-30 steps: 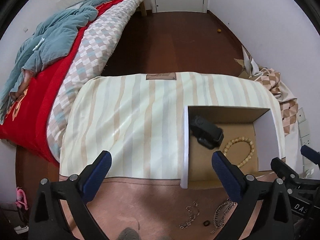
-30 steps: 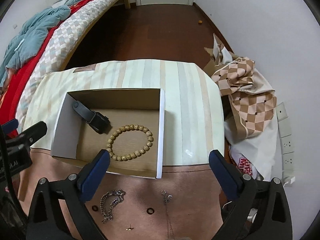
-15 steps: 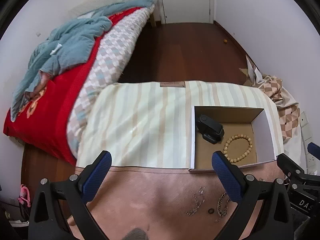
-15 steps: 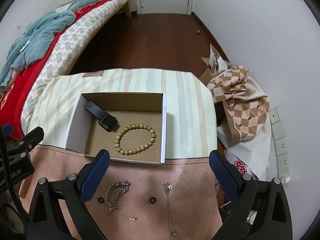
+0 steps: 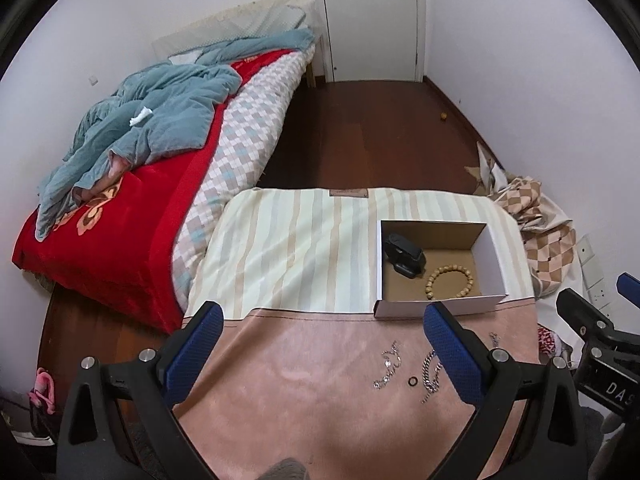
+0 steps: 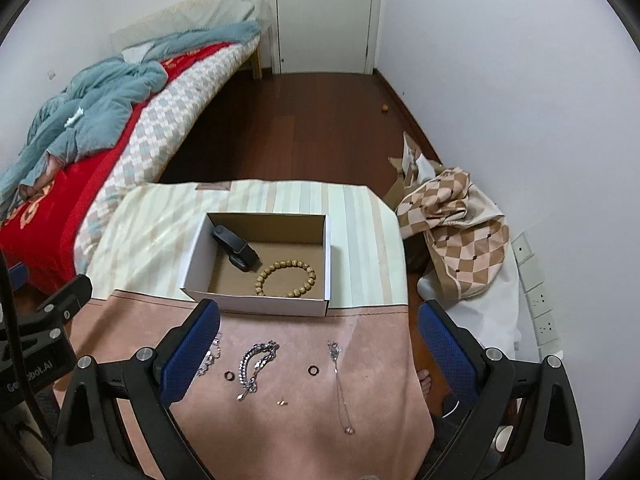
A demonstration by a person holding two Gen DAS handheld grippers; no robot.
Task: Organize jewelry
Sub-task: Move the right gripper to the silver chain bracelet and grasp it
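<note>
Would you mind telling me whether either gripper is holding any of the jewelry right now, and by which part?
Nothing is held. The left gripper and the right gripper are both open with nothing between their fingers; the jewelry lies on the cloth.

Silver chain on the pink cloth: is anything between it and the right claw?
Nothing visible does. The silver chain lies bare on the pink cloth, and the open right claw hangs above it, holding nothing.

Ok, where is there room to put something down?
The striped cloth left of the box is bare, and so is the pink cloth left of the chains. Between the box and the table's near edge it's crowded with jewelry.
</note>
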